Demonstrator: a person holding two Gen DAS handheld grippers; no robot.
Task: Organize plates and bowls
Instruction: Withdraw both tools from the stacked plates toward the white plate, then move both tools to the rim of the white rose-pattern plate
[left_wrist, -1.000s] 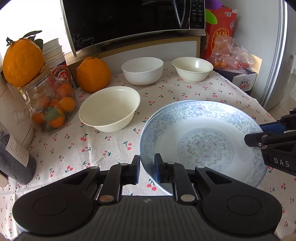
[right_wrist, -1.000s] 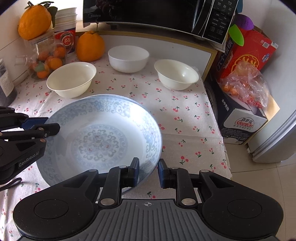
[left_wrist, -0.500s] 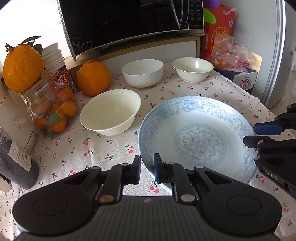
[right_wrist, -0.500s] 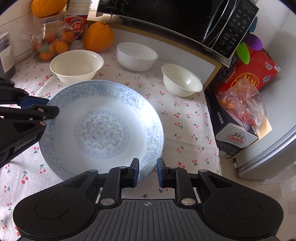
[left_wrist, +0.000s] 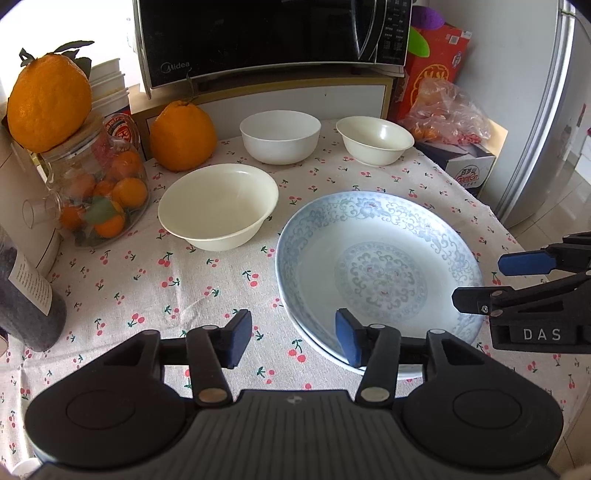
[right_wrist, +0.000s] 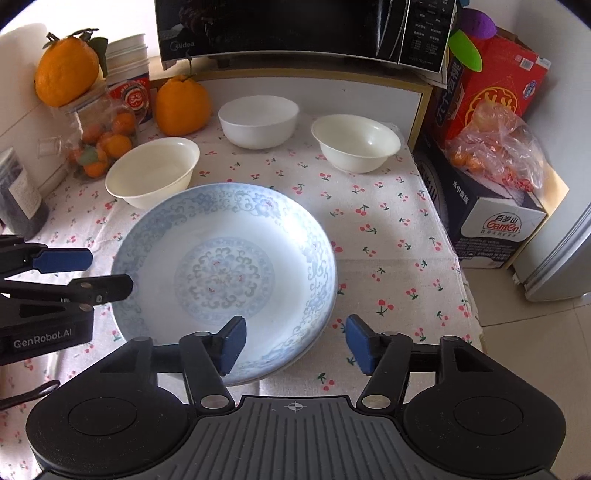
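Observation:
A blue-patterned plate (left_wrist: 380, 273) (right_wrist: 225, 269) lies flat on the cherry-print cloth, on top of a second plate of which only a rim edge (right_wrist: 314, 341) shows. My left gripper (left_wrist: 293, 334) straddles its near-left rim; the jaws are opening and the pads stand off it. My right gripper (right_wrist: 295, 343) straddles the near-right rim the same way, jaws opening, pads clear. Each gripper also shows in the other's view: right gripper (left_wrist: 517, 277), left gripper (right_wrist: 92, 273). Behind stand a wide cream bowl (left_wrist: 218, 206) (right_wrist: 151, 171), a white bowl (left_wrist: 280, 136) (right_wrist: 258, 120) and a small cream bowl (left_wrist: 375, 140) (right_wrist: 354, 142).
A microwave (left_wrist: 273, 37) sits on a shelf at the back. A large orange (left_wrist: 183, 138), a jar of small oranges (left_wrist: 99, 192) and a dark bottle (left_wrist: 26, 295) line the left. Boxes and a bag of fruit (right_wrist: 495, 147) stand beyond the table's right edge (right_wrist: 458, 258).
Both grippers were shut on the plate's rim and now stand open. The plate has come down level onto the plate beneath it.

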